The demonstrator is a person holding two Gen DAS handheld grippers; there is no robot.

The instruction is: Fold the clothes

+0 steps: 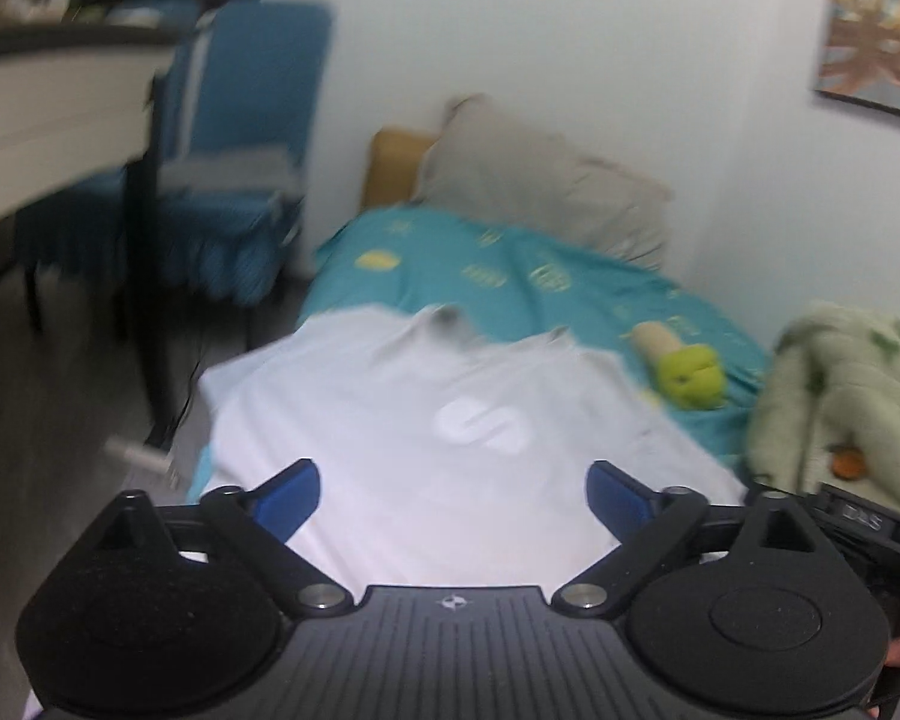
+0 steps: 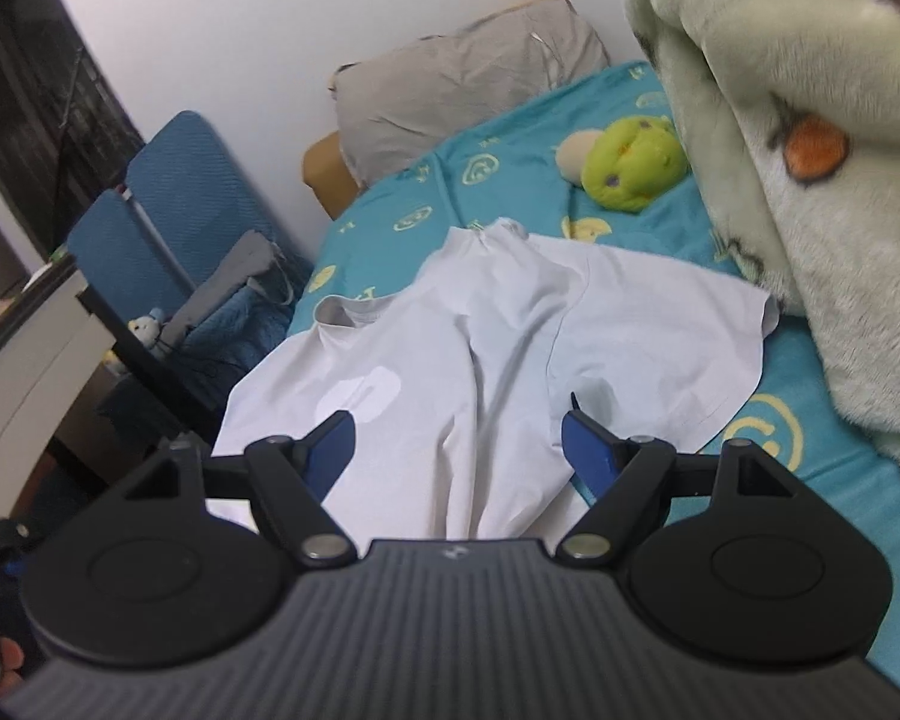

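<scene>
The bed (image 2: 822, 468), teal sheet and all, fills the middle of both views. Spread across it, centre frame, lies the white T-shirt (image 2: 450, 330) (rumpled, with a long crease down its middle). At upper right sits the fluffy green blanket (image 2: 780, 90), with the grey pillow (image 2: 462, 78) at top centre. Low in frame, the left gripper (image 1: 453, 498) is spread wide and empty; the right gripper (image 2: 457, 450) likewise, poised over the shirt's near edge.
</scene>
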